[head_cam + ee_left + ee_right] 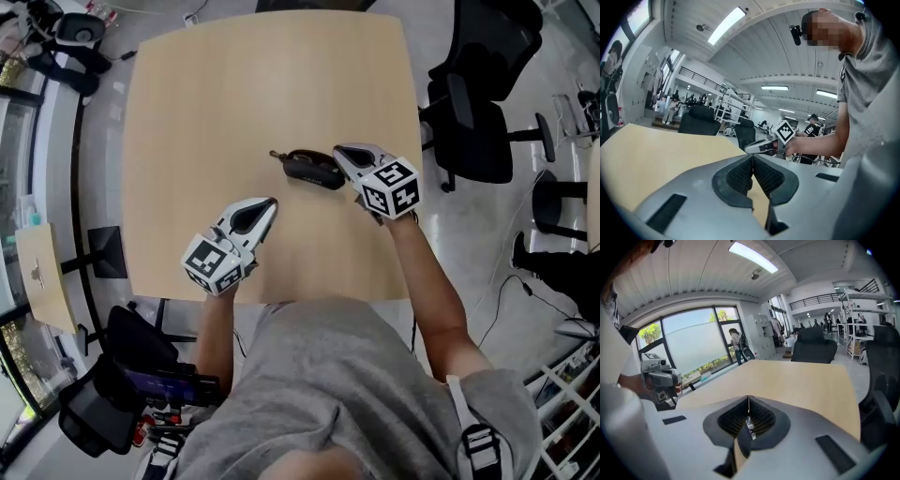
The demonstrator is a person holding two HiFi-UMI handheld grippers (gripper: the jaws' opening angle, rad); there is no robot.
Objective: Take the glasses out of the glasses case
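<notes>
Both closed, empty: left tongs (271, 203), right tongs (339, 152) | glasses case (314, 170) long axis left-right

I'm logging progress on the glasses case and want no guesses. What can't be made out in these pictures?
- Contents: the glasses case is small and dark in the head view, so whether it is open or closed, full or empty, is unclear.
- Case's right end: covered by the right gripper in the head view, so contact is unclear.
- Right gripper view: its own body hides the case; a dark sliver below the pads is unidentifiable.
</notes>
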